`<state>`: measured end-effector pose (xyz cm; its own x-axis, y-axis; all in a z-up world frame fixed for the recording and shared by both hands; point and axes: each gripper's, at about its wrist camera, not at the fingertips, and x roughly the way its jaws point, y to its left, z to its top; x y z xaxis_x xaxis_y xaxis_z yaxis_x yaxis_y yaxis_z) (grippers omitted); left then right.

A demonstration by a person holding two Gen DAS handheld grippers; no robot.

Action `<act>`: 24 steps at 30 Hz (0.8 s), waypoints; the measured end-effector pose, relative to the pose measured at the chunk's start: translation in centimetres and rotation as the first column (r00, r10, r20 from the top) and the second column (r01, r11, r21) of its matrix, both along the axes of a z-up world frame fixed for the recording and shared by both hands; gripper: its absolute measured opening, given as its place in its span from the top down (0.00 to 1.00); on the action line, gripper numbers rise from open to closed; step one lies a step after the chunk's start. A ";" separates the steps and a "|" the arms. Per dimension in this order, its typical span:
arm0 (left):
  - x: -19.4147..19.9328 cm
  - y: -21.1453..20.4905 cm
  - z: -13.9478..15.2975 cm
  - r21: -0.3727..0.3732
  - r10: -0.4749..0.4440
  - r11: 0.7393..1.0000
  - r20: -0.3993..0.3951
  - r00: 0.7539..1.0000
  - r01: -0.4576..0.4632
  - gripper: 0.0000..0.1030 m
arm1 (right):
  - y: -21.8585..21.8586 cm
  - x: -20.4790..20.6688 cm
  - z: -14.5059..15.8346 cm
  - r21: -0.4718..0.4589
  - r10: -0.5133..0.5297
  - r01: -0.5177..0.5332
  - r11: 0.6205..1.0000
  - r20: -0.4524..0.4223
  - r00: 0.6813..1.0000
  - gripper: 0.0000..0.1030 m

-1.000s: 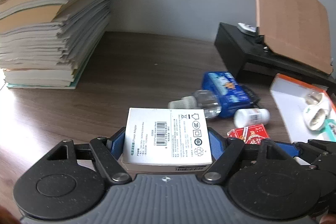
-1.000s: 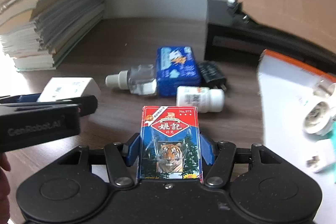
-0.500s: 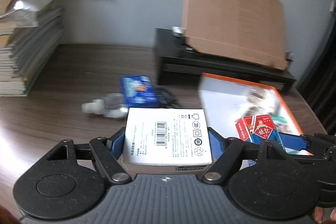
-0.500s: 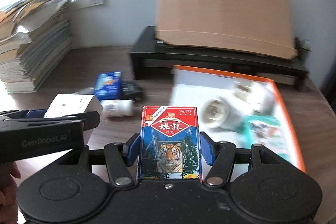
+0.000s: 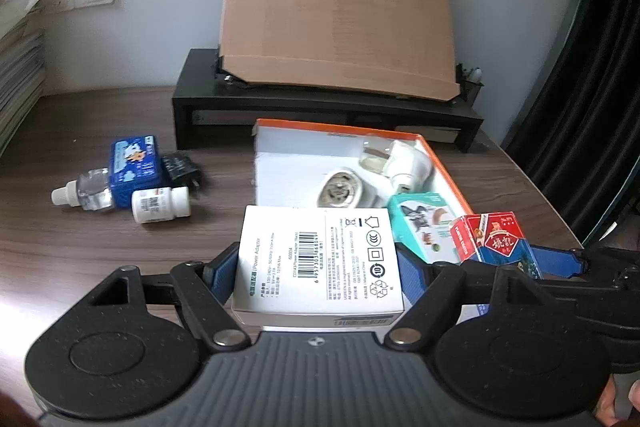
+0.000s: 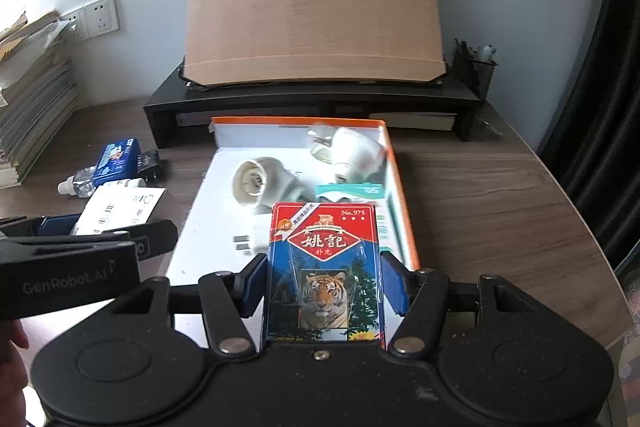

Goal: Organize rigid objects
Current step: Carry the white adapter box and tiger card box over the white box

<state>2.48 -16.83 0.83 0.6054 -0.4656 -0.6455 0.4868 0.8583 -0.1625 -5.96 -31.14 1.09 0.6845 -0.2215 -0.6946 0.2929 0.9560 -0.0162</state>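
My left gripper [image 5: 318, 269] is shut on a white power adapter box [image 5: 318, 251], held flat over the near left edge of the orange-rimmed white tray [image 5: 280, 155]. My right gripper [image 6: 323, 281] is shut on a red and blue playing card pack [image 6: 324, 259] with a tiger on it, above the tray's [image 6: 200, 219] near right part. The two grippers hang side by side; the card pack [image 5: 496, 239] shows at the right of the left wrist view. In the tray lie two white lamp sockets [image 6: 260, 185] [image 6: 354, 151] and a teal box [image 5: 420, 223].
Left of the tray on the wooden table lie a blue box [image 5: 134, 167], a clear dropper bottle [image 5: 84, 189], a white pill bottle [image 5: 160, 205] and a black charger [image 5: 180, 167]. Behind stands a black monitor stand [image 5: 320, 103] bearing a cardboard sheet [image 5: 336, 19]. Stacked books [image 6: 32, 107] sit far left.
Both grippers have swung right and slightly up, from over the loose items to over the tray, each keeping its box. The book stack has slid out to the left edge.
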 end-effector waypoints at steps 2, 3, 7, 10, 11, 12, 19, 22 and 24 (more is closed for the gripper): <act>-0.4 -0.5 0.1 -0.001 -0.004 1.000 0.005 1.000 0.004 0.23 | -0.5 -0.5 0.0 -0.001 -0.005 0.005 1.000 0.005 1.000 0.31; -0.5 -0.7 0.2 -0.002 -0.005 1.000 0.009 1.000 0.005 0.23 | -0.8 -0.6 0.0 0.001 -0.006 0.006 1.000 0.007 1.000 0.31; -0.9 -1.4 0.6 -0.005 -0.012 1.000 0.025 1.000 0.012 0.23 | -1.3 -1.4 0.3 0.005 -0.010 0.010 1.000 0.018 1.000 0.31; -1.3 -1.6 0.9 -0.005 -0.012 1.000 0.038 0.999 0.013 0.23 | -1.5 -1.6 0.5 0.002 -0.008 0.007 1.000 0.029 1.000 0.31; -1.4 -1.6 1.0 -0.005 -0.013 1.000 0.041 0.999 0.014 0.23 | -1.5 -1.7 0.6 0.003 -0.006 0.006 1.000 0.031 1.000 0.31; -1.5 -1.6 1.1 -0.005 -0.014 1.000 0.044 0.999 0.014 0.23 | -1.5 -1.7 0.6 0.003 -0.005 0.005 1.000 0.033 0.999 0.31; -1.8 -1.7 1.5 -0.012 -0.013 1.000 0.054 0.998 0.014 0.23 | -1.3 -1.9 0.9 -0.007 0.010 -0.010 1.000 0.042 0.999 0.31; -2.0 -1.8 1.6 -0.017 -0.015 1.000 0.058 0.998 0.016 0.23 | -1.5 -2.0 1.0 -0.010 0.006 -0.005 1.000 0.044 0.999 0.31; -2.0 -1.9 1.6 -0.018 -0.017 1.000 0.056 0.998 0.018 0.23 | -1.5 -2.1 1.0 -0.011 0.003 -0.002 1.000 0.044 0.999 0.31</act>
